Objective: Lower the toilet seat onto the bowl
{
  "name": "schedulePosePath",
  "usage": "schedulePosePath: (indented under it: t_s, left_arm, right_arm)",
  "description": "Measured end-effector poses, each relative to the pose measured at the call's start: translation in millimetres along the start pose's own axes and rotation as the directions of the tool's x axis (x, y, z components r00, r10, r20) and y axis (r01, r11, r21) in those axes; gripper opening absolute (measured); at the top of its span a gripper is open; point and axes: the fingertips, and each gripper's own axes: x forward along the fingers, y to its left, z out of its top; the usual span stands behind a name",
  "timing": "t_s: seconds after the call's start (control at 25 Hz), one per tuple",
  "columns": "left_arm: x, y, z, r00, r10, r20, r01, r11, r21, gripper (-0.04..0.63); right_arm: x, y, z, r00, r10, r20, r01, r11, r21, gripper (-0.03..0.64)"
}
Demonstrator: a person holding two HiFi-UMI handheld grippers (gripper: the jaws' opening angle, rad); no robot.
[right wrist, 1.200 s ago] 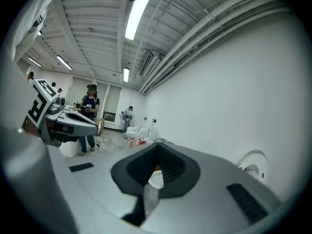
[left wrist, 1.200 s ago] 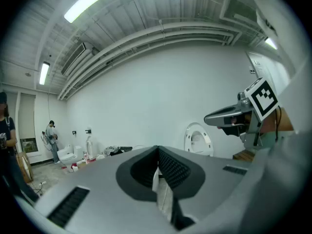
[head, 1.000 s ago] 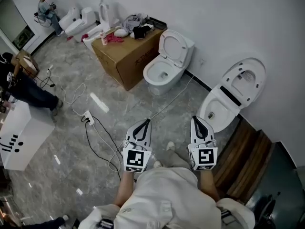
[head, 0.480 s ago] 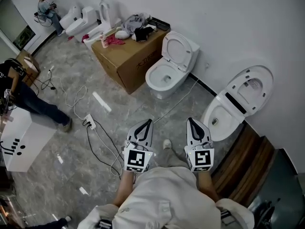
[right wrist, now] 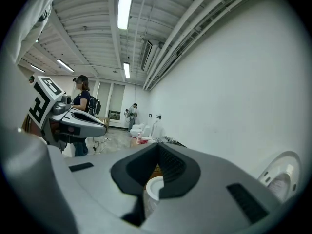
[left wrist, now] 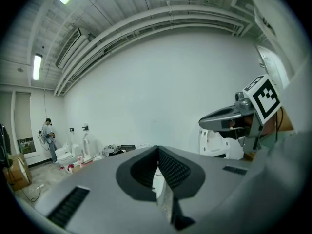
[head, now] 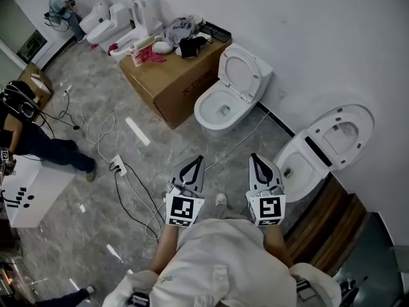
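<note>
Bare floor (head: pixel 167 147) lies between left claw (head: pixel 199 160), right claw (head: pixel 254 158) and toilet (head: pixel 211 124).

The grey left gripper (head: pixel 199 161) and grey right gripper (head: pixel 254 157), jaws drawn together on nothing, point side by side over a grey marbled floor (head: pixel 172 142). Ahead stands a white ceramic toilet (head: pixel 216 112) (its seat (head: pixel 241 74) raised toward the wall) beside a brown cardboard box (head: pixel 169 82); a second white toilet (head: pixel 301 164) stands right, lid up
</note>
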Motion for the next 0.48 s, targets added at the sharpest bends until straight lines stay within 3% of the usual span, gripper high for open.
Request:
schedulePosePath:
  t_s: [0.48]
  left_arm:
    - [74, 34, 18, 0.998, 0.057, -0.008, -0.057, 0.998, 0.0, 0.014]
  right_arm:
    - [77, -48, 6, 0.999, 0.042, 0.01, -0.042, 0.999, 0.014, 0.008]
